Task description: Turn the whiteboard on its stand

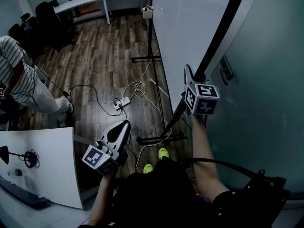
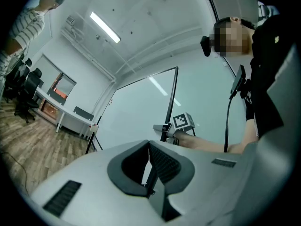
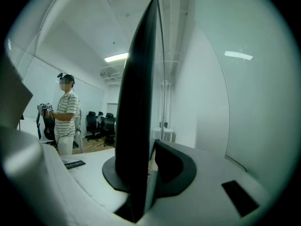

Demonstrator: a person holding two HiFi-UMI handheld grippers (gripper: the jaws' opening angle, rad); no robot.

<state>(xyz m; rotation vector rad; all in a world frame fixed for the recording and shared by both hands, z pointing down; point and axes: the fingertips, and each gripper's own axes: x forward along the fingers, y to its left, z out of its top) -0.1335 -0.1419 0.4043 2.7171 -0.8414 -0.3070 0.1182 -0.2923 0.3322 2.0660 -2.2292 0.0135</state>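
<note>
Whiteboard (image 1: 185, 27) is standing upright on its stand (image 1: 159, 137); probably stiff, light, freely pivoting. Right claw (image 1: 192, 75) is clamping the board's black frame edge (image 1: 223, 27), the surest hold. Left claw (image 1: 119, 127) is hanging clenched, empty, well apart from the board.

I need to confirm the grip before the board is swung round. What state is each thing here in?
Right gripper: shut on the whiteboard's black frame.
Left gripper: shut, empty, away from the board.
Whiteboard: upright on its stand.
Power strip: lying on the floor.
</note>
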